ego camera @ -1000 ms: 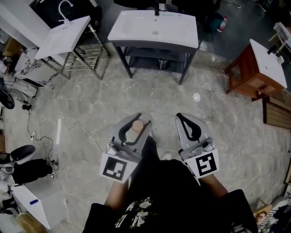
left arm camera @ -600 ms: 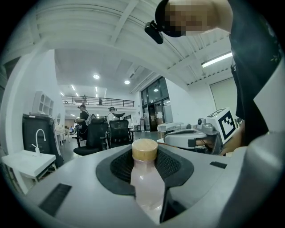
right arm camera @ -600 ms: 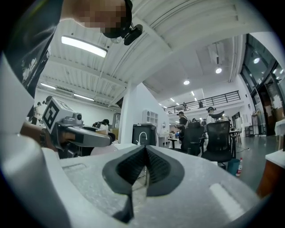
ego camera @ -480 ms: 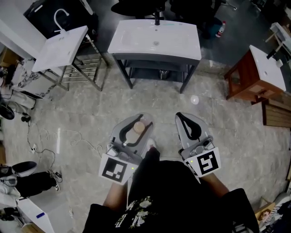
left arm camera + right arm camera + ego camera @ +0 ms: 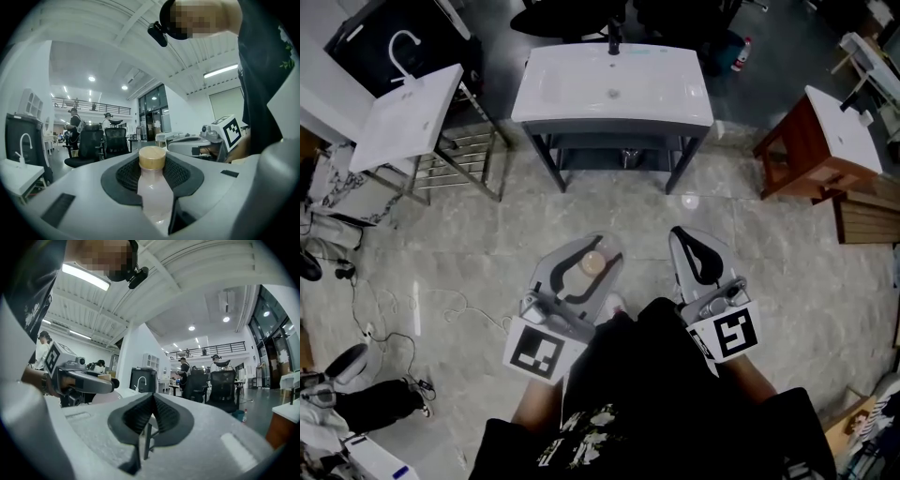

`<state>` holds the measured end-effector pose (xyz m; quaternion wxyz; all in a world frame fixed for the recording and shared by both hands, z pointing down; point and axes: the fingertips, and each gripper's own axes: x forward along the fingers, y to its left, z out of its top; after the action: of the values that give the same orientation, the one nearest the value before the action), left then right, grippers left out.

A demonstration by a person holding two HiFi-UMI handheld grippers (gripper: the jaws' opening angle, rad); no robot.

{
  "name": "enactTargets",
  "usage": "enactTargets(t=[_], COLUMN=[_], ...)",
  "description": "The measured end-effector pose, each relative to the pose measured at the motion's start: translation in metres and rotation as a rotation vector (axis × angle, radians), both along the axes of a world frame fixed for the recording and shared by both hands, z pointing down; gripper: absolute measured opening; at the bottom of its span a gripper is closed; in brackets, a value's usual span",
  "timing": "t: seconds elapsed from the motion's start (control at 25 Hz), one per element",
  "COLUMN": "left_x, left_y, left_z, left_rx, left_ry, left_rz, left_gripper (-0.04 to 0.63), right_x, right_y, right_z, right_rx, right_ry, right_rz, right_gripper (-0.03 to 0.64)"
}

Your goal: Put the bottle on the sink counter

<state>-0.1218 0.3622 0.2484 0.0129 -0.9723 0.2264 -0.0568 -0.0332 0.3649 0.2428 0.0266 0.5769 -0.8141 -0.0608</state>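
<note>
Head view looks down on a sink counter (image 5: 675,94), a white basin top on a dark grey frame with a black tap (image 5: 615,37) at its far edge, standing on a pale marbled floor (image 5: 469,234). Both grippers are held side by side on the near side of the sink counter, well apart from it and pointing toward it. The left gripper (image 5: 587,249) sits opposite the counter's middle, and its fingers pinch the bottle (image 5: 592,264). In the left gripper view the dark ribbed pads (image 5: 127,174) hug both sides of the pale pinkish body below the tan cap (image 5: 152,158), and the bottle stands upright between them. The bottle is thus held off the floor in front of the sink counter, not on it. The right gripper (image 5: 698,255) is roughly opposite the counter's right front leg, and in the right gripper view its fingers are pressed together with nothing between them. Left of the sink counter is a second white basin (image 5: 403,117) on a metal rack, and to its right is a brown wooden cabinet (image 5: 783,159) with a white top.
</note>
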Motion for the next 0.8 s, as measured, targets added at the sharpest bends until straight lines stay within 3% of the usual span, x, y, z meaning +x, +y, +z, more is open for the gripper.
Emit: enactTargets(t=[0.36,0.56,0.8], left_x=[-0.006,-0.014,-0.015], left_y=[-0.031,-0.055,-0.094], left_z=[0.003,0.008,0.003], left_rx=[0.019,-0.017,-0.003], left_ry=[-0.019,-0.02,-0.016], left_rz=[0.001,-0.053,-0.068], left_gripper=[0.138,0.137,0.138], right_x=[-0.016,-0.02,-0.022], right_y=[-0.03,-0.057,-0.098], right_z=[0.007,0.014,0.009], right_rx=[-0.002,0.001,0.01], right_ry=[-0.03,-0.054,-0.056], right_rz=[-0.013,-0.038,-0.059], right_gripper=[-0.005,-0.005,-0.005])
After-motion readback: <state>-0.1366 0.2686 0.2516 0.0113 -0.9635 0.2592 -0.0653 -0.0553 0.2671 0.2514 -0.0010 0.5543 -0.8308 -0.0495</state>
